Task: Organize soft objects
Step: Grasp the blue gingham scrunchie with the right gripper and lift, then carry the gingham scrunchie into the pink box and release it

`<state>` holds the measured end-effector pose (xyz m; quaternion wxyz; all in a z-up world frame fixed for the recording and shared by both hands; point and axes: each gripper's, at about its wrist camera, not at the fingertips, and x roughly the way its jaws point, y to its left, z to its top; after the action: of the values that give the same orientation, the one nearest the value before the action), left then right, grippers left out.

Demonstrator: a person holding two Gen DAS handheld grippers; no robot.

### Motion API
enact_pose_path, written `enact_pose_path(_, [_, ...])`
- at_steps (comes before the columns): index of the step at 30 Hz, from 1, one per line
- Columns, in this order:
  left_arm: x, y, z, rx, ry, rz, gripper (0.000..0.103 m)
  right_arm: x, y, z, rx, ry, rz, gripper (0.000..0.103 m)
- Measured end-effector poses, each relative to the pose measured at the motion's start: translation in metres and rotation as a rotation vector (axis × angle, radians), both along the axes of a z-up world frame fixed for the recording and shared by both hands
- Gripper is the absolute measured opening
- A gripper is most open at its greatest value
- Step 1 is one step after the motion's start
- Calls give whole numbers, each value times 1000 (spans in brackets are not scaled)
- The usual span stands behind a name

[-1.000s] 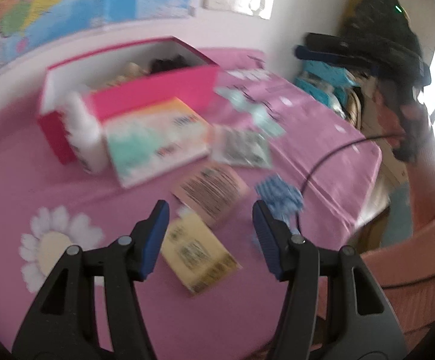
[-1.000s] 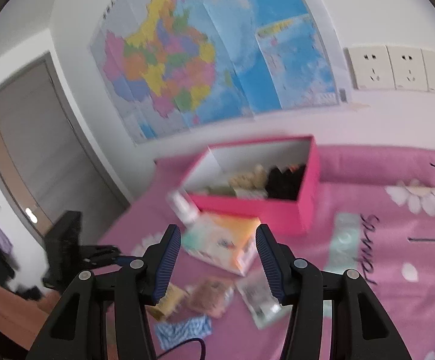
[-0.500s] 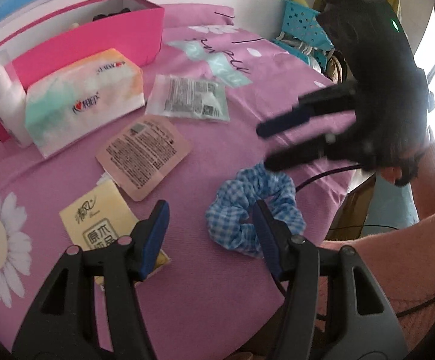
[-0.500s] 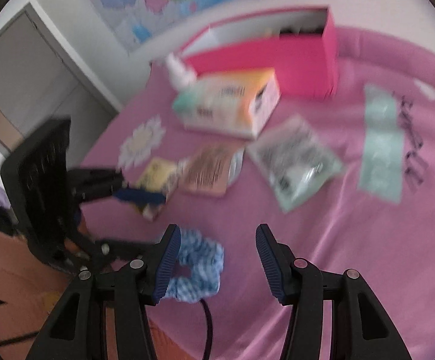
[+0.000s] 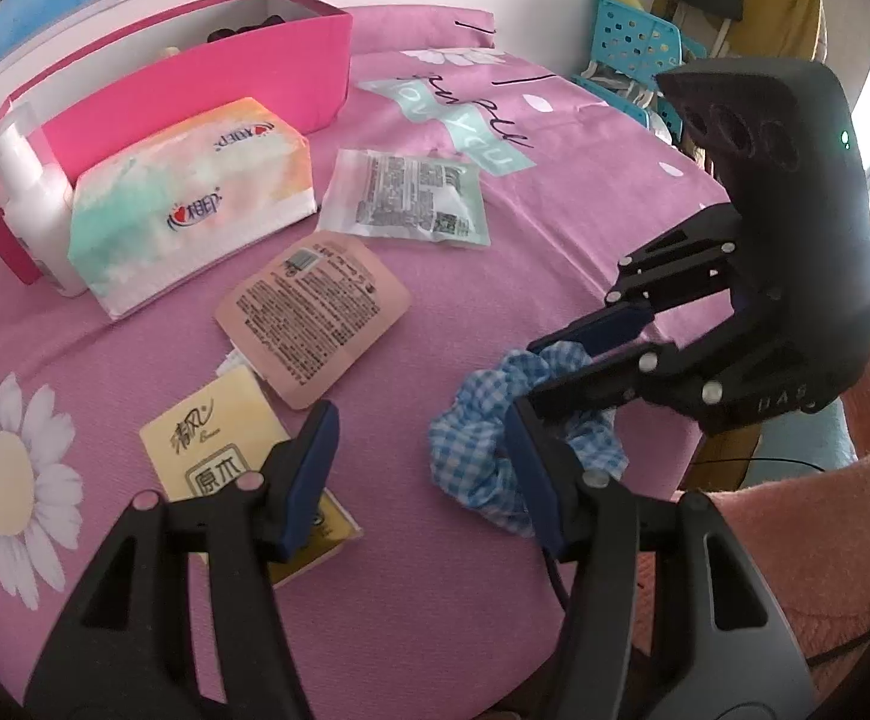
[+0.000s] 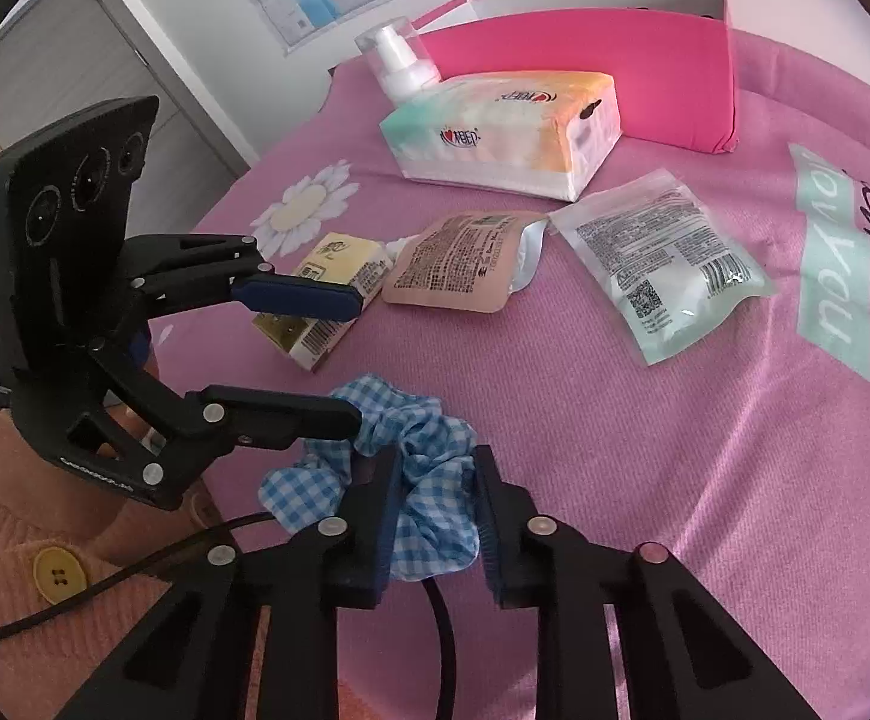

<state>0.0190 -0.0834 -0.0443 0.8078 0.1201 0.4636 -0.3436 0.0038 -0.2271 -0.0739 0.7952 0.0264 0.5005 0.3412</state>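
Blue-checked cloth fills my right claw (image 6: 435, 501): the jaws have just been closing and now pinch one bunched fold of the scrunchie (image 6: 402, 462), which lies flat on the pink cloth (image 6: 615, 450), its longer side running across my fingers toward my left claw (image 5: 420, 468). That one stands half open with nothing between its pads, its right finger touching the scrunchie's edge. Beyond lie a yellow tissue pack (image 6: 330, 300) with Chinese characters, a tan sachet (image 6: 465, 261) and a pale green sachet (image 6: 663, 273) with fine print I cannot read, then a tissue brick (image 6: 507, 126) with a heart logo, a pump bottle (image 6: 399, 63) and a pink box (image 6: 585, 60).
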Motion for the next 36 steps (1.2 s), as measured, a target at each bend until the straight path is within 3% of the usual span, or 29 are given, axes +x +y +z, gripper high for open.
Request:
enact_pose_path(5, [1, 0, 1, -10, 5, -3, 59, -2, -12, 13, 42, -49, -23, 11])
enact_pose_path(20, [12, 4, -2, -97, 80, -37, 59, 15, -18, 58, 95, -192, -85, 10])
enact_pose_path(27, [46, 6, 33, -204, 19, 1, 59, 27, -12, 95, 112, -309, -56, 9])
enact_pose_path(29, [60, 9, 46, -228, -6, 19, 56, 36, -9, 111, 116, -358, -50, 9])
enact_pose_path(33, [94, 14, 69, -230, -41, 70, 36, 60, -6, 135, 145, -425, -57, 10])
enact_pose_path(36, [120, 17, 81, -225, -67, 121, 31, 88, -4, 148, 183, -441, -75, 9])
